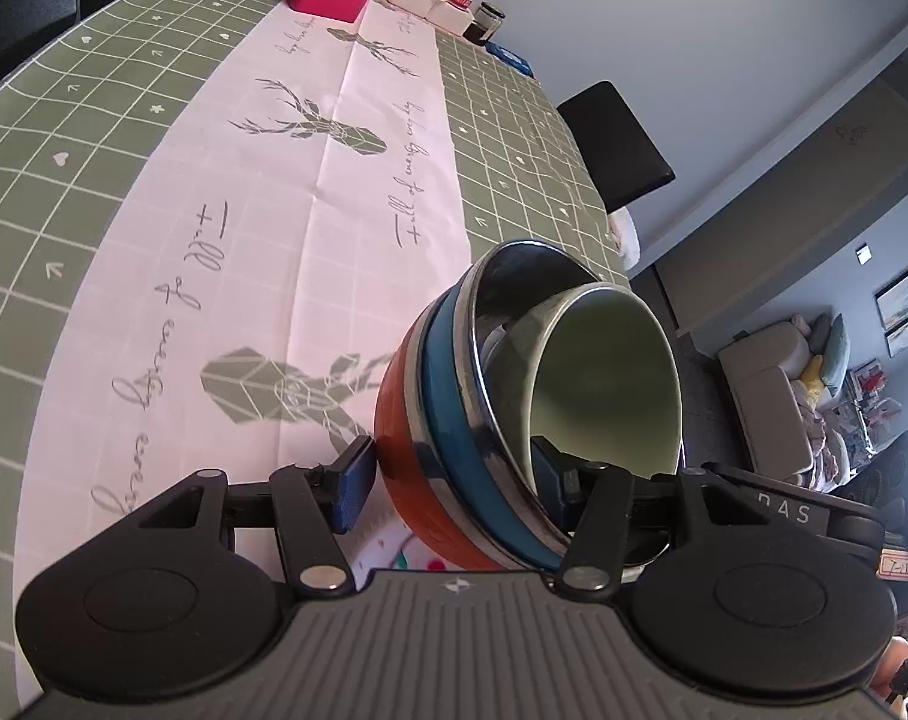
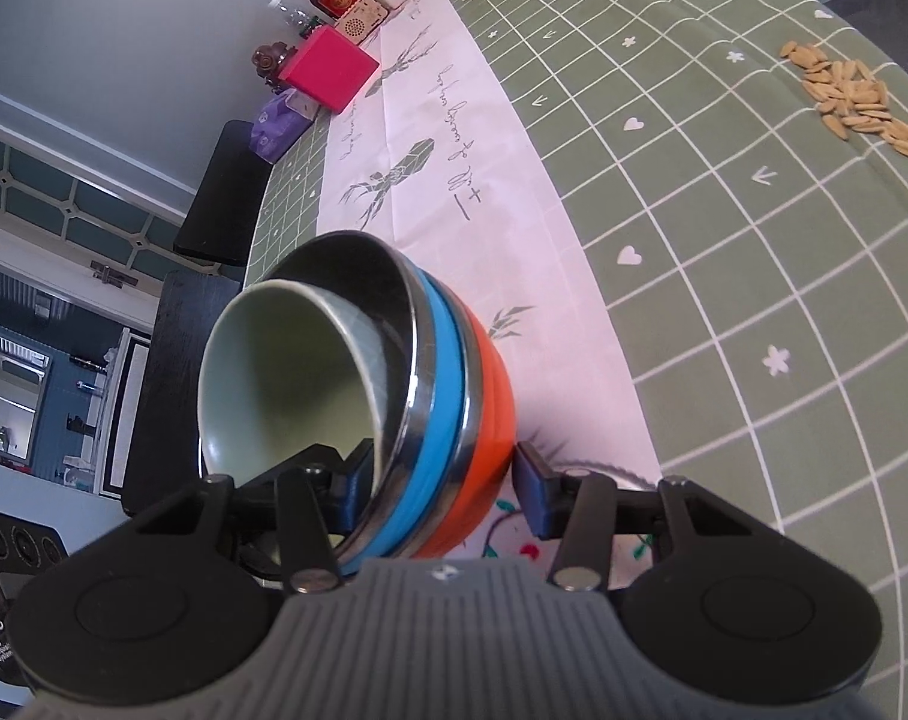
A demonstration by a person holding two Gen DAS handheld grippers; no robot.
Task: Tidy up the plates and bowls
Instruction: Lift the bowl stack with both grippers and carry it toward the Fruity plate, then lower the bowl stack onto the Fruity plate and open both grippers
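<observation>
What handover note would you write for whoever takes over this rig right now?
Left gripper: straddles the bowl stack wall, pads pressing it.
Right gripper: straddles the opposite wall; outer pad looks just off it, grip unclear.
Things: green bowl inside blue bowl inside orange bowl, tilted, apparently off the table.
Done: bowls nested.
Left: set the stack down. No plates in view.

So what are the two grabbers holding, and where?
Both hold one nested stack of bowls, on opposite sides. The left gripper and the right gripper each clamp the walls near the rims, one finger inside, one on the orange outside.
</observation>
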